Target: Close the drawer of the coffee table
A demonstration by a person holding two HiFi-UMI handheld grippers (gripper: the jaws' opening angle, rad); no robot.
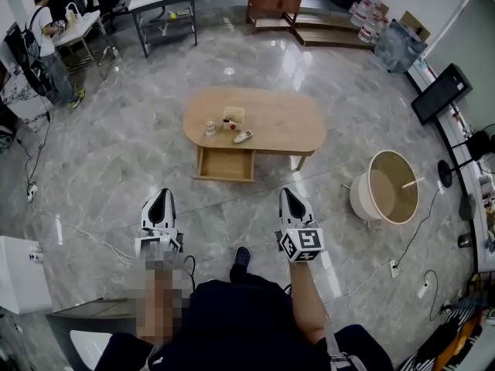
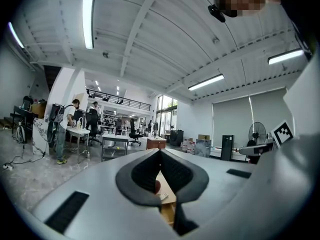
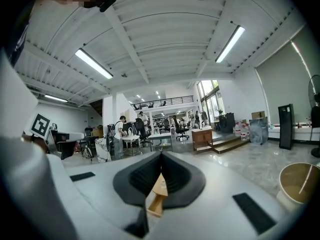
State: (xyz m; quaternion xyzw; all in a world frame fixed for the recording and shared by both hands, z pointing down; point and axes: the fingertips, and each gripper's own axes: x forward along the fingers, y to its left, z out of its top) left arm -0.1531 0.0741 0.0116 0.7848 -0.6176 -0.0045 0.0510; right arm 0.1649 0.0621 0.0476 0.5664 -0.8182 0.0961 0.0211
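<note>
A shoe and two clenched tools fill the lower frame. The left gripper and right gripper have their jaws pressed together on nothing, and both are well short of the coffee table at centre. Its drawer stands open on the near side, under the table's left half, with grey floor between it and the jaws. A remote, box and jar sit on top. A round tub stands at right — a person at upper left.
</note>
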